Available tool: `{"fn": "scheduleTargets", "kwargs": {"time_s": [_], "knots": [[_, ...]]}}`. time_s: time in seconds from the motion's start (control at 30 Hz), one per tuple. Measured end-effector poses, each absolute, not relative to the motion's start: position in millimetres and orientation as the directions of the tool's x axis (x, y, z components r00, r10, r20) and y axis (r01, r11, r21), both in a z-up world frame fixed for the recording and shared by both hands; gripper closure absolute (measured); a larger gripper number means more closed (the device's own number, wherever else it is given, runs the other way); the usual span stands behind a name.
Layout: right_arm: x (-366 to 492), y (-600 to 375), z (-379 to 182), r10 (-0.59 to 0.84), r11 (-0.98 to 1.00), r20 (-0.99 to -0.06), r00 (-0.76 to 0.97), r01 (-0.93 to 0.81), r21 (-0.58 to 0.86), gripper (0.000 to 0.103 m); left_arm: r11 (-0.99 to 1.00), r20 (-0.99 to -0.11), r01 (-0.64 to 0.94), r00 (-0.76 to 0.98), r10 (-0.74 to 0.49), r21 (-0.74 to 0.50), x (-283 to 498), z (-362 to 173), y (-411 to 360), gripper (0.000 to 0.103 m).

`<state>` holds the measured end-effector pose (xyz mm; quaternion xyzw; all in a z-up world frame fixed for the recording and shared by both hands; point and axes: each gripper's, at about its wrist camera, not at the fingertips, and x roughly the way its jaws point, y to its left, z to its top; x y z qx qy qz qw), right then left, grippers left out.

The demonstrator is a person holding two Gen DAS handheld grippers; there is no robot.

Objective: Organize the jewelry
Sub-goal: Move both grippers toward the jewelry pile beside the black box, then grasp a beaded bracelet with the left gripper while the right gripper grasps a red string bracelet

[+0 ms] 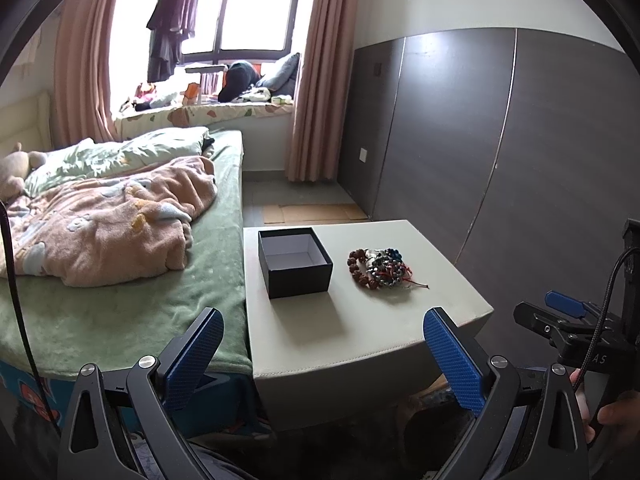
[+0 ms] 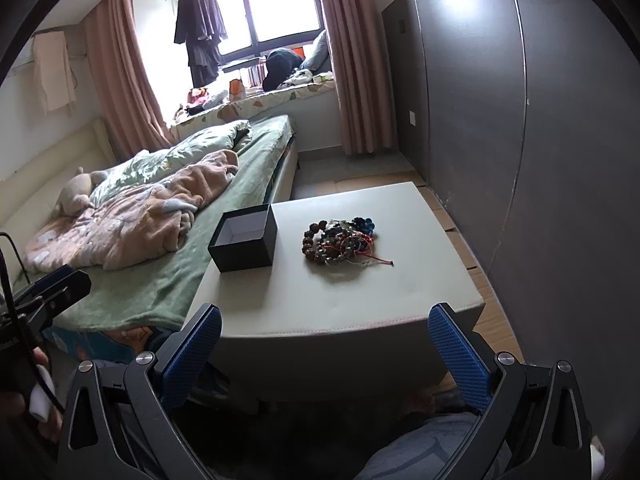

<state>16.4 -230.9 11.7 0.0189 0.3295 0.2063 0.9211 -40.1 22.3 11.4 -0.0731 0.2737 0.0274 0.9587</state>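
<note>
A pile of beaded bracelets [image 1: 378, 267] with a red cord lies on the pale stool top [image 1: 360, 320], right of an open, empty black box [image 1: 294, 262] with a white inside. Both also show in the right wrist view: the bracelets [image 2: 340, 242] and the box [image 2: 244, 244]. My left gripper [image 1: 324, 344] is open and empty, held before the stool's near edge. My right gripper [image 2: 326, 344] is open and empty, also short of the near edge. The right gripper shows at the right of the left wrist view [image 1: 560, 312].
A bed [image 1: 120, 240] with a green sheet and pink blanket touches the stool's left side. A grey wardrobe wall [image 1: 520, 160] stands to the right. Cardboard sheets [image 1: 312, 212] lie on the floor beyond the stool.
</note>
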Motion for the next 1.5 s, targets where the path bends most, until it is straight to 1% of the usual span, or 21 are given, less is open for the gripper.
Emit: {"fn": "scheduleTargets", "kwargs": {"time_s": [0.33, 0.6, 1.07, 1.3, 1.5], "knots": [[14, -231, 13, 0.399, 0.911, -0.598, 0.696, -0.374, 0.172, 0.000, 0.988, -0.538, -0.097, 0.843, 0.016, -0.124, -43, 13, 23, 0.003], [12, -231, 14, 0.395, 0.913, -0.595, 0.700, -0.371, 0.169, 0.000, 0.991, -0.543, -0.090, 0.840, 0.023, -0.098, -41, 11, 16, 0.003], [49, -243, 11, 0.395, 0.916, -0.612, 0.685, -0.342, 0.208, 0.000, 0.994, -0.556, -0.048, 0.831, -0.014, -0.097, -4, 14, 10, 0.003], [82, -251, 23, 0.417, 0.909, -0.614, 0.670, -0.315, 0.274, 0.000, 0.987, -0.575, 0.015, 0.812, -0.104, -0.158, 28, 20, 9, 0.003], [131, -256, 23, 0.431, 0.900, -0.633, 0.643, -0.256, 0.353, 0.000, 0.981, -0.603, 0.060, 0.781, -0.161, -0.185, 69, 14, 7, 0.003]]}}
